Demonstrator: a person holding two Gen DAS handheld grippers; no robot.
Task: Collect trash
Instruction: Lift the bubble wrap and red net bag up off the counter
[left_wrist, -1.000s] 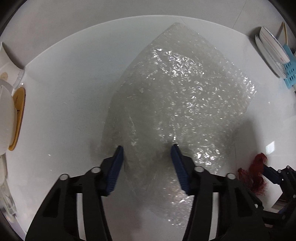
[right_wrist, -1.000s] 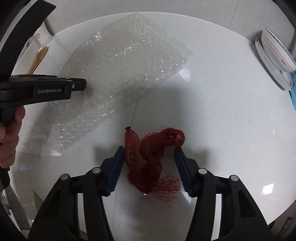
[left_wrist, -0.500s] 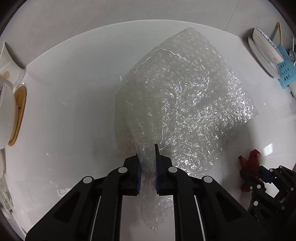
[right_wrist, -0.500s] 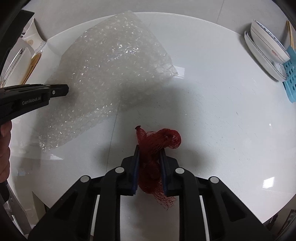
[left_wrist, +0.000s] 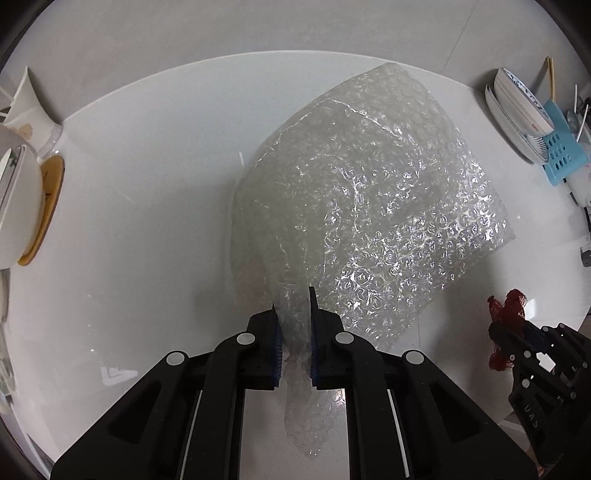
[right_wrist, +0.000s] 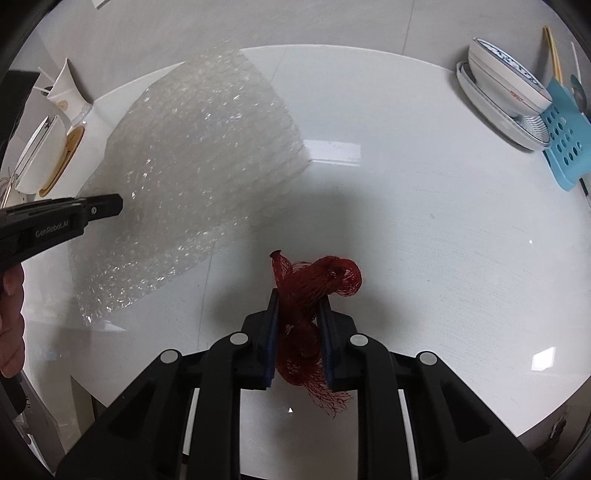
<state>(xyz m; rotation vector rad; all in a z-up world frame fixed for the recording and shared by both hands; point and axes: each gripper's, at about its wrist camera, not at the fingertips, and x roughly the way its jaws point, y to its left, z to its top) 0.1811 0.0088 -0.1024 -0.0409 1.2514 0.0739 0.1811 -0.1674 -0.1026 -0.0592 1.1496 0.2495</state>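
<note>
My left tool pinches the bubble wrap (one edge lifted), my right tool grips the red net above the desk.

Table centre lies open; dishes crowd both edges

Home dining spot: table, stacked bowls
</note>
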